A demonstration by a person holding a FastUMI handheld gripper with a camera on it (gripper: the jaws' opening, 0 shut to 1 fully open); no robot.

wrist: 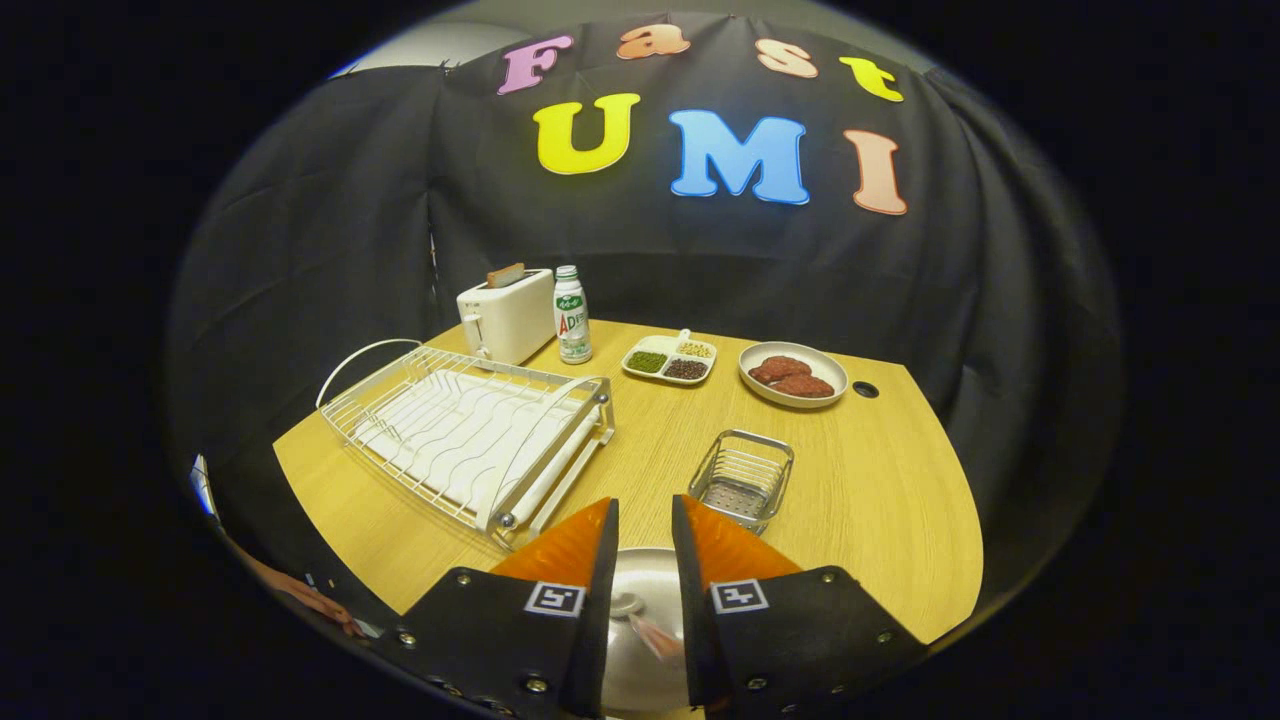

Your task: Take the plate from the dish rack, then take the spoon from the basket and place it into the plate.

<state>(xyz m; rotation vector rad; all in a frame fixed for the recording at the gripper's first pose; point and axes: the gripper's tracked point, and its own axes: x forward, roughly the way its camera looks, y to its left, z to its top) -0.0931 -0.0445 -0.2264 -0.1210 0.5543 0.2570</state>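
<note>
Dish rack (470,440) at left, no plate in it. Gripper (645,525) low over near table (880,500) edge, fingers parted, nothing clamped. Plate (645,640) beneath and between fingers, spoon (640,618) in it. Basket (742,478) just ahead to the right.

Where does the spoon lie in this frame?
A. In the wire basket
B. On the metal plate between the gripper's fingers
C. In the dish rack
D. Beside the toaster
B: the spoon rests on the plate, in the gap of the open gripper.
</note>
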